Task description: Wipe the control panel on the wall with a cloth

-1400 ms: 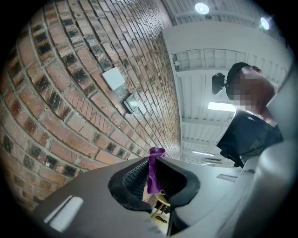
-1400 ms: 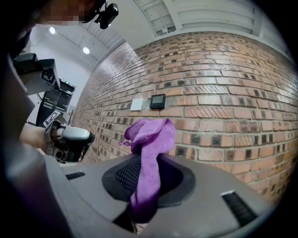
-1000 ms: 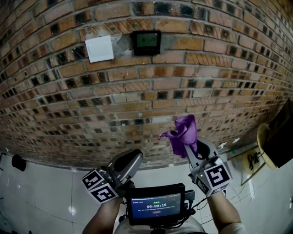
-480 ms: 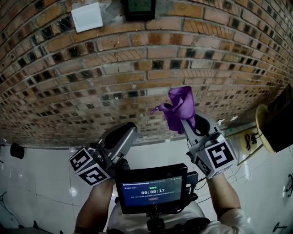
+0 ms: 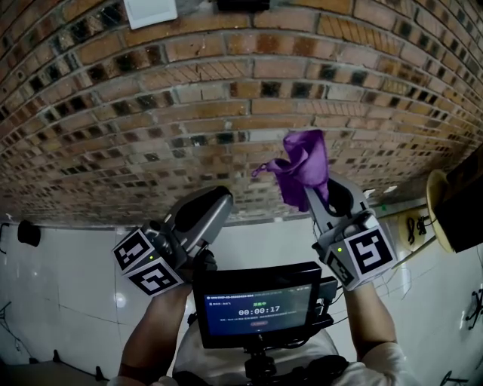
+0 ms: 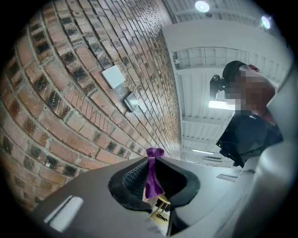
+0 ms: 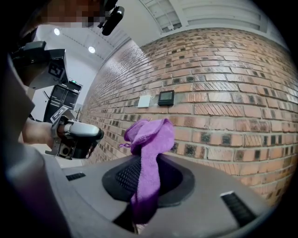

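The dark control panel (image 7: 166, 97) is mounted on the brick wall beside a white blank plate (image 7: 144, 101). In the head view only the panel's lower edge (image 5: 241, 4) shows at the top. My right gripper (image 5: 321, 188) is shut on a purple cloth (image 5: 302, 167), which bunches up above its jaws, well below the panel and apart from the bricks. My left gripper (image 5: 207, 211) points up at the wall, lower left of the cloth, jaws together and holding nothing. Through its thin jaw slit the left gripper view shows the purple cloth (image 6: 153, 174) beyond.
The brick wall (image 5: 226, 90) fills the upper part of the head view, above a white floor (image 5: 68, 286). A chest-mounted screen (image 5: 256, 305) sits between my arms. A yellow round object (image 5: 439, 219) and a dark box (image 5: 468, 203) stand at the right.
The panel and white plate have slid up to the top edge of the head view. My right gripper has risen with the cloth toward the wall. The left gripper moved up a little.
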The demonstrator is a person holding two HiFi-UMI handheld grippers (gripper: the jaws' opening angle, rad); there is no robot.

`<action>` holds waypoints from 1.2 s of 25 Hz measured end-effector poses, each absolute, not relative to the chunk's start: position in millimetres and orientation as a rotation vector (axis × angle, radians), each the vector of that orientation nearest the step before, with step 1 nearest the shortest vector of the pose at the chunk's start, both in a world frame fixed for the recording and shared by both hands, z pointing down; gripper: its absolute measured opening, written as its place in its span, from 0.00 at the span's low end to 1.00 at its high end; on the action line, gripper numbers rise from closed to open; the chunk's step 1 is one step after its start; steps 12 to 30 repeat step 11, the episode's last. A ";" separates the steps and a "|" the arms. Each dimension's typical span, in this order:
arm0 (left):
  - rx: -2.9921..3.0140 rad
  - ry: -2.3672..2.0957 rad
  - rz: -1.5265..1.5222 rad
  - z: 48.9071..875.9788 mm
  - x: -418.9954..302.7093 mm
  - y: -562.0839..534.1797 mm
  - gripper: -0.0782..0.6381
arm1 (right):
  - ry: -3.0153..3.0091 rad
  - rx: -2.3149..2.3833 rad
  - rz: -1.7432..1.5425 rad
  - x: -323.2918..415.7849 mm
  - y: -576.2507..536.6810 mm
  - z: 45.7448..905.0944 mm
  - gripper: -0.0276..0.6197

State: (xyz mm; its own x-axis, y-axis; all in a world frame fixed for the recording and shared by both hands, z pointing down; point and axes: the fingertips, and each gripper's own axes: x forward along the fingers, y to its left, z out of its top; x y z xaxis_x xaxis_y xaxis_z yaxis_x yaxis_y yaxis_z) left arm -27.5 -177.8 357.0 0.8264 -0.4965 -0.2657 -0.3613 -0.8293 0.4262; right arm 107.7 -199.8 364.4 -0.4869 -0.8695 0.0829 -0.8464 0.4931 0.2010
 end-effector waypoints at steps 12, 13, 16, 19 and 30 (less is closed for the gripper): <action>2.648 -0.648 -0.530 358.0 -27.7 -182.0 0.15 | -2.572 1.468 -0.232 103.7 -205.6 364.3 0.17; 2.648 -0.648 -0.530 358.0 -27.7 -182.0 0.15 | -2.572 1.468 -0.232 103.7 -205.6 364.3 0.17; 2.648 -0.648 -0.530 358.0 -27.7 -182.0 0.15 | -2.572 1.468 -0.232 103.7 -205.6 364.3 0.17; 2.648 -0.648 -0.530 358.0 -27.7 -182.0 0.15 | -2.572 1.468 -0.232 103.7 -205.6 364.3 0.17; 2.648 -0.648 -0.530 358.0 -27.7 -182.0 0.15 | -2.572 1.468 -0.232 103.7 -205.6 364.3 0.17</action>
